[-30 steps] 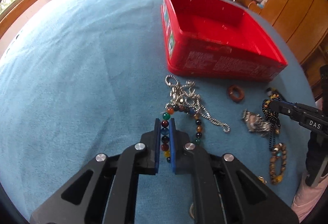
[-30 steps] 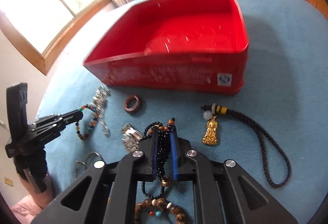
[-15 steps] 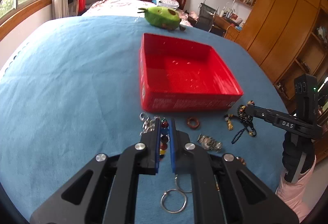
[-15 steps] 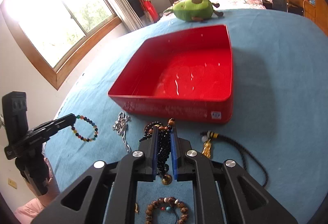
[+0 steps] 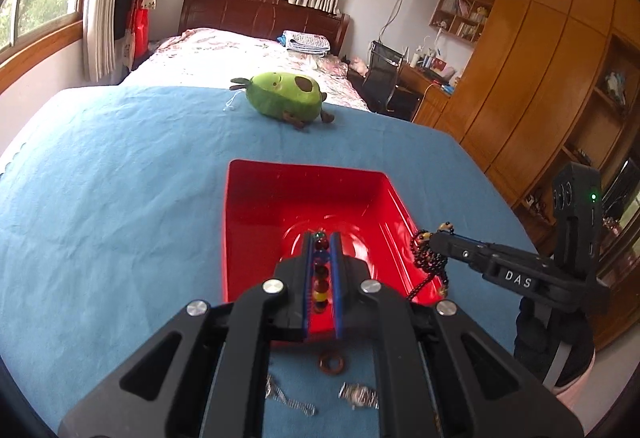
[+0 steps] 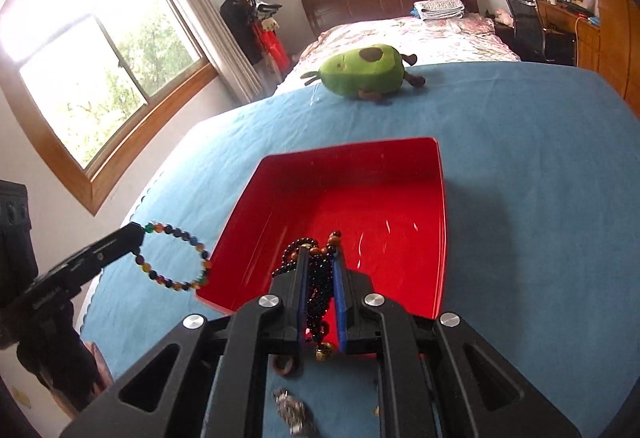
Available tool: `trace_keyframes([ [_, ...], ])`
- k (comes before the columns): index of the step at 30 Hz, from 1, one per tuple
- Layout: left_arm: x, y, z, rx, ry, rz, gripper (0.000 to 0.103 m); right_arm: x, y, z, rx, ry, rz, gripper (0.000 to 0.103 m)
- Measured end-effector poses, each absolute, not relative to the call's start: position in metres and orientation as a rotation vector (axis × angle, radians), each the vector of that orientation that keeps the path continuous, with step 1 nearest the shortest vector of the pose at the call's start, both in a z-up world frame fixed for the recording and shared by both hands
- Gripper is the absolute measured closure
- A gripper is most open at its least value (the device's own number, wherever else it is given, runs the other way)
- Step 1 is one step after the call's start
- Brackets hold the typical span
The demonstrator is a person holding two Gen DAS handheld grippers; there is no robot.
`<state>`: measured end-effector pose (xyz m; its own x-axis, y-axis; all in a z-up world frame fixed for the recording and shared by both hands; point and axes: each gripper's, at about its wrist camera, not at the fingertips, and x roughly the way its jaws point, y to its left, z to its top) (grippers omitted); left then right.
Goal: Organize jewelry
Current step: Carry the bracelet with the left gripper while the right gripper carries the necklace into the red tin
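Observation:
My left gripper [image 5: 321, 238] is shut on a multicoloured bead bracelet [image 5: 320, 270] and holds it in the air at the near edge of the red box [image 5: 256, 222]; the bracelet hangs as a loop in the right wrist view [image 6: 176, 258]. My right gripper [image 6: 320, 258] is shut on a black bead necklace [image 6: 318, 290] with a gold end, held above the near rim of the red box [image 6: 400, 205]. The necklace and the right gripper also show in the left wrist view [image 5: 430, 250]. The box is empty.
A brown ring [image 5: 331, 363], a silver chain [image 5: 290, 400] and a silver watch [image 5: 358, 396] lie on the blue cloth [image 5: 100, 197] before the box. A green avocado plush [image 5: 284, 97] lies at the far edge. A bed and wooden cupboards stand behind.
Both grippers have lifted their bead strings off the cloth and moved forward and up toward the red box. The other jewelry stays on the cloth.

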<state>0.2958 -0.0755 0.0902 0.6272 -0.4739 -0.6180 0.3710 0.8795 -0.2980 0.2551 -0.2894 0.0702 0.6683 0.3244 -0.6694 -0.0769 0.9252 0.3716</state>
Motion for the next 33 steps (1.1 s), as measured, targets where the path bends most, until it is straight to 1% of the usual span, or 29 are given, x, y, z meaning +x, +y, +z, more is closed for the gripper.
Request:
trace_keyframes([
  [2, 0.314, -0.084, 0.076, -0.164, 0.777, -0.497, 0.097, 0.269, -0.288, 0.061, 0.323, 0.825, 0.216, 0.092],
  [8, 0.349, -0.100, 0.025, -0.097, 0.903, -0.438, 0.097, 0.301, -0.292, 0.016, 0.298, 0.925, 0.161, 0.092],
  [12, 0.358, -0.102, 0.010, -0.079, 0.940, -0.421, 0.097, 0.305, -0.289, 0.006, 0.262, 0.940, 0.140, 0.092],
  [27, 0.372, -0.106, -0.011, -0.069, 1.007, -0.409, 0.096, 0.322, -0.285, -0.013, 0.236, 0.985, 0.132, 0.092],
  [33, 0.372, -0.106, -0.012, -0.068, 1.009, -0.410, 0.094, 0.322, -0.284, -0.012, 0.229, 0.985, 0.135, 0.090],
])
